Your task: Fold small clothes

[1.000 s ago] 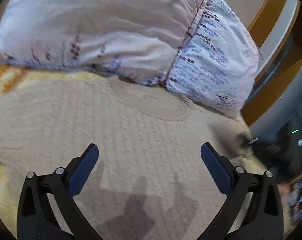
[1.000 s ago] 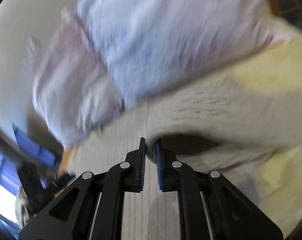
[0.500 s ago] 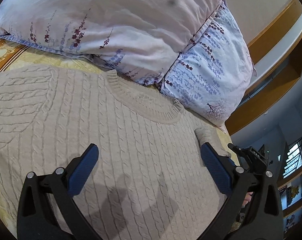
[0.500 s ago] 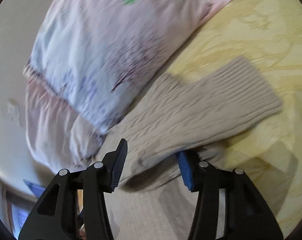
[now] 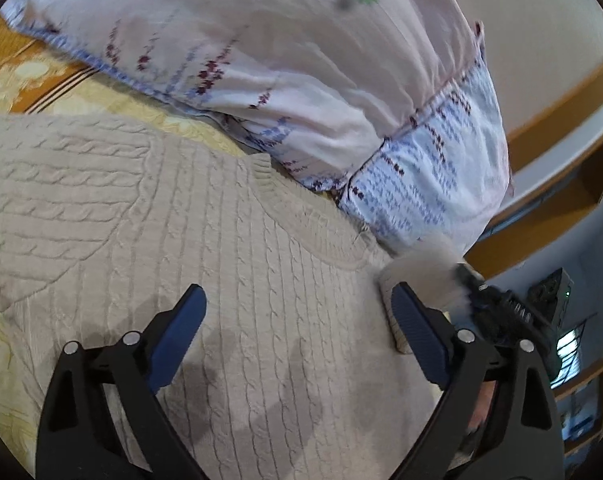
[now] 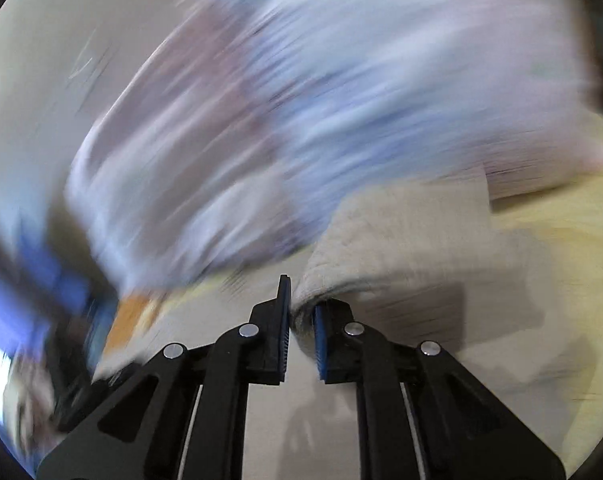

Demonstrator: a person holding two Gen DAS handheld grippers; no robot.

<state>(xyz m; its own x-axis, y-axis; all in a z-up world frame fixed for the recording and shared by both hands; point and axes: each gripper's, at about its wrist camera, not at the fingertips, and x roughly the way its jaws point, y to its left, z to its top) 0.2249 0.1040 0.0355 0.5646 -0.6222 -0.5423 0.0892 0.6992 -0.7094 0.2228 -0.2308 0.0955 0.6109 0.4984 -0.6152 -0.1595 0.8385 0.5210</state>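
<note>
The beige cable-knit sweater (image 5: 229, 248) lies flat on the yellow bedspread (image 5: 113, 100), spread out under and ahead of the left gripper (image 5: 297, 320), its neckline pointing away toward the flowered pillow (image 5: 301, 92) just beyond it. That gripper hovers over the chest of the sweater with its jaws spread wide, holding nothing. The right gripper (image 6: 301, 328) is clenched on a bunched fold of the sweater (image 6: 405, 248), most likely a sleeve, which rises out of its jaws and trails off ahead and to its right over the bedspread (image 6: 561, 280). From where I stand the step looks like folding that sleeve in across the body. To do it well, I would carry the sleeve low and level so it lands flat along the chest with no twist, keep the pinch firm until the cuff is down, and let the free left gripper press the body so the knit does not drag or bunch. The right wrist view is badly smeared with motion, so the pillow (image 6: 341, 92) is only a pale blur and I cannot tell how much of the sleeve is in the grip. From the left wrist the right gripper is a dark blur off to its right, and the sweater's hem is cut off below.
</note>
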